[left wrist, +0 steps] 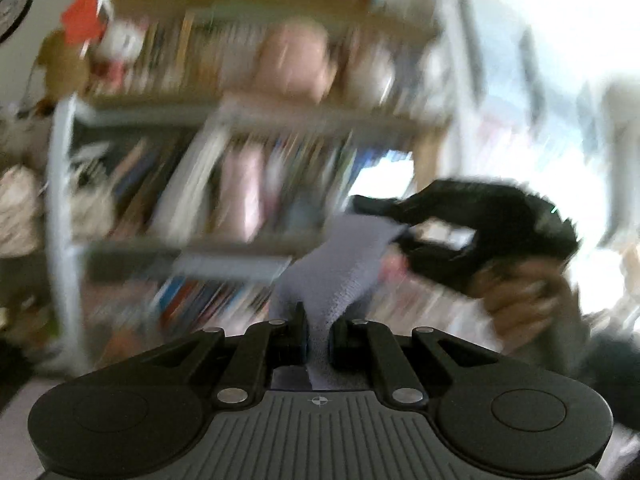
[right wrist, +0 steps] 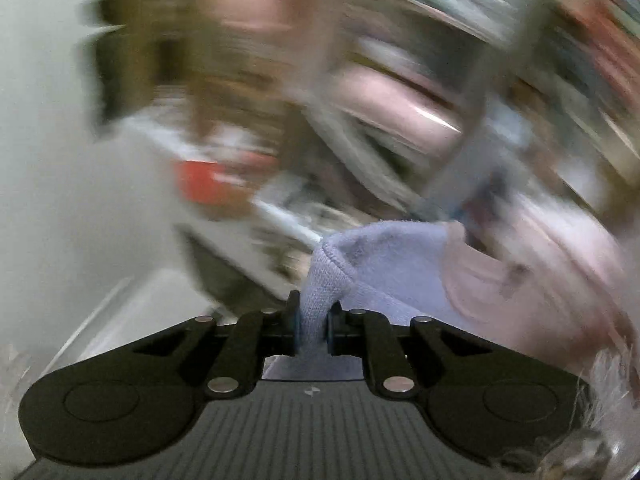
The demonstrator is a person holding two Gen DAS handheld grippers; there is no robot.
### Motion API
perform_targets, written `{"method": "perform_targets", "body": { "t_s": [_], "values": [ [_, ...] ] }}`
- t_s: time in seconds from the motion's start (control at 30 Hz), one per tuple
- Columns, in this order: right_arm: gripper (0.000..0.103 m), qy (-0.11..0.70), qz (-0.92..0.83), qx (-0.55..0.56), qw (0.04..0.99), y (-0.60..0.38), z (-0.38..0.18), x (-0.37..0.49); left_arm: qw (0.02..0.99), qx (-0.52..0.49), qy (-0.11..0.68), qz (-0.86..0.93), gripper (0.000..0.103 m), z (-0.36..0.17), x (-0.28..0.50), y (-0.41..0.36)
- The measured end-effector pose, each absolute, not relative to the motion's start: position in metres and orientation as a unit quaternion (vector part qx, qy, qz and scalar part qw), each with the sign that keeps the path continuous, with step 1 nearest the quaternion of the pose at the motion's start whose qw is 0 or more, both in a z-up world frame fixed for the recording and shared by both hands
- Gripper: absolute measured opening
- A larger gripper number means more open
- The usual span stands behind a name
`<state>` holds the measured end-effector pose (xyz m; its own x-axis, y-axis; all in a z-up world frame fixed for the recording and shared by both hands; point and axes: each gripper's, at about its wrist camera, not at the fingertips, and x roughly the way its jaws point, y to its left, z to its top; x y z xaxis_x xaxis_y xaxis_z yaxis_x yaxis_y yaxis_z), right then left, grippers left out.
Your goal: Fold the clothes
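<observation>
A pale lavender-blue knitted cloth (left wrist: 340,268) is seen clamped in black grippers with blue pads, the left gripper (left wrist: 318,338) and the right gripper (right wrist: 314,326), before a blurred tan wooden bookshelf (left wrist: 256,104) with a white frame.

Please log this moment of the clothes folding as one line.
left gripper: shut on lavender cloth | right gripper: shut on same cloth | cloth lifted between both | background: blurred

Heavy motion blur, fisheye-bent edges — blown-out window glare (right side).
</observation>
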<state>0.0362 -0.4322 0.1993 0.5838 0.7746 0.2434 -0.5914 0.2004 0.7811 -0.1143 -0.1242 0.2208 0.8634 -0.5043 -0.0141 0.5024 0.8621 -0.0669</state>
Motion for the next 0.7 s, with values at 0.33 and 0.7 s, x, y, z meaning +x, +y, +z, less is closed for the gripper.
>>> {"method": "perform_targets", "body": {
  "t_s": [0.33, 0.7],
  "values": [
    [0.011, 0.179, 0.451, 0.333, 0.809, -0.347, 0.217, 0.066, 0.947, -0.134, 0.178, -0.232, 0.009, 0.143, -0.067, -0.038],
    [0.012, 0.372, 0.343, 0.202, 0.839, -0.214, 0.06, 0.122, 0.916, -0.059, 0.387, -0.083, 0.012, 0.019, -0.002, 0.009]
  ]
}}
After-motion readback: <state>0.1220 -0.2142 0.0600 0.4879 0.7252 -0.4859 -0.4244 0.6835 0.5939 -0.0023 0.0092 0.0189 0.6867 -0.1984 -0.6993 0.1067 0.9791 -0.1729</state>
